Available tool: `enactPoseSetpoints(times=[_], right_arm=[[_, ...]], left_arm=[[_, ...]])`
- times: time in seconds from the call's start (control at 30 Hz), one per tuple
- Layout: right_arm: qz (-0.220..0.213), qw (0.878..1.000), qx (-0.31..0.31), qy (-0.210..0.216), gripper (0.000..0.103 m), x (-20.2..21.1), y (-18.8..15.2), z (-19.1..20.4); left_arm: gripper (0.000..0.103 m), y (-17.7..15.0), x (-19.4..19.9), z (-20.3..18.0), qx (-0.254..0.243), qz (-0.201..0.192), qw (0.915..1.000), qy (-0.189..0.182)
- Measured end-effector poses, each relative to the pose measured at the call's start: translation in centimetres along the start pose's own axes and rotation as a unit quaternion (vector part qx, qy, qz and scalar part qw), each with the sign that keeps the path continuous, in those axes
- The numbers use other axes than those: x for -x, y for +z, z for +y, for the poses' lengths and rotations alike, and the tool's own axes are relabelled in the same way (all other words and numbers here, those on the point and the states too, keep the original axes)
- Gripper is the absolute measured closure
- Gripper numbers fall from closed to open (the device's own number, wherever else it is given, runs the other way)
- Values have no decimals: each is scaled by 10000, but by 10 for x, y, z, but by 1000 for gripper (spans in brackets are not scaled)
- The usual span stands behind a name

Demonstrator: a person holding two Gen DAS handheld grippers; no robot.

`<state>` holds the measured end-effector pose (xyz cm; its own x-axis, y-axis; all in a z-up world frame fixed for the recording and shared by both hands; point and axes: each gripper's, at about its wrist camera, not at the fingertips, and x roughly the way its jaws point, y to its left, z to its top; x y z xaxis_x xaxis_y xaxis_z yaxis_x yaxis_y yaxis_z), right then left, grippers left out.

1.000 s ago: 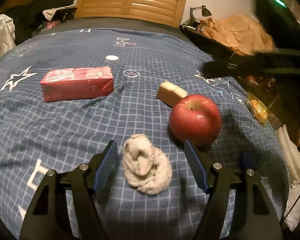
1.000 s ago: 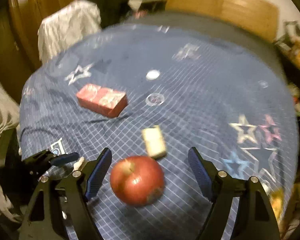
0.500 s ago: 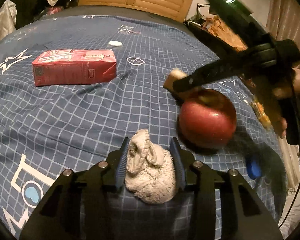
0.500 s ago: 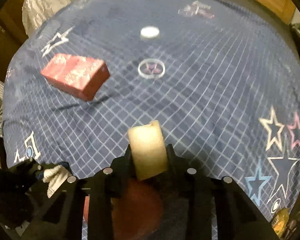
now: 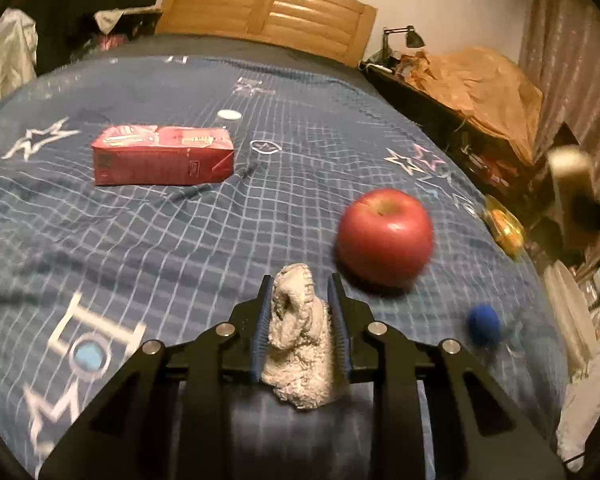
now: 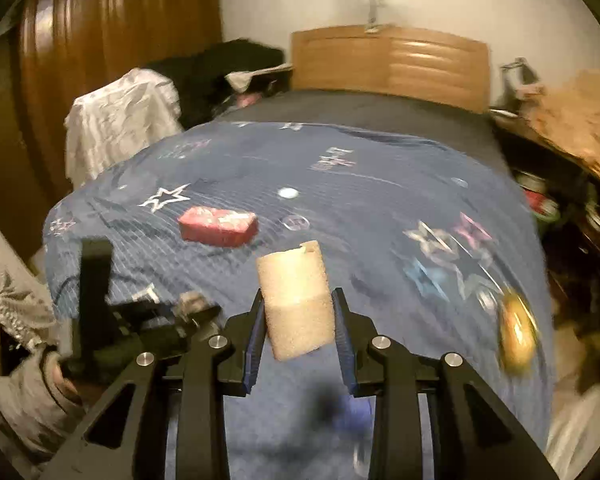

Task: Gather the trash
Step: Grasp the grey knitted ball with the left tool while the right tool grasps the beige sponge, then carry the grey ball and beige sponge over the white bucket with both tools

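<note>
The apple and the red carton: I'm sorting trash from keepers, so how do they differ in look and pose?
The apple is round and smooth-skinned; the red carton is a flat-sided box with printing. The apple sits stem-dimple up, while the carton lies on its long side. The apple is nearer the left claw; the carton lies farther up the bed. Both are red, rest on the blue bedspread, and neither is held.

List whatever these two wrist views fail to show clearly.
- Left wrist view: the underside of the crumpled grey-white tissue wad, hidden by the closing left gripper.
- Left wrist view: the small blue round object, blurred, so I cannot identify it.
- Right wrist view: the yellow-orange object at the bed's edge, smeared by motion.
- Right wrist view: the lower end of the beige foam block, flanked by the right gripper.
</note>
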<state>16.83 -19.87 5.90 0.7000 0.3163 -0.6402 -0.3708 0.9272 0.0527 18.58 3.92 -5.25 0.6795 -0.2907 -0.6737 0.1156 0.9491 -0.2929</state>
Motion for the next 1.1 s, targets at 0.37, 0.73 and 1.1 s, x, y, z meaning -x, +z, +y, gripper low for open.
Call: enactPoseSetpoints(times=[0.37, 0.73, 1.1], right_arm=[[-427, 9942, -968, -200, 70, 70, -95, -22], [-1317, 9627, -1646, -1699, 70, 217, -123, -126], [-1068, 9277, -2283, -2754, 70, 313, -169, -243]], left_arm=[[80, -14, 71, -78, -576, -377, 9969, -375], [80, 3, 65, -248, -1873, -515, 9689, -1532], [80, 7, 26, -424, -3036, -533, 9215, -2363]])
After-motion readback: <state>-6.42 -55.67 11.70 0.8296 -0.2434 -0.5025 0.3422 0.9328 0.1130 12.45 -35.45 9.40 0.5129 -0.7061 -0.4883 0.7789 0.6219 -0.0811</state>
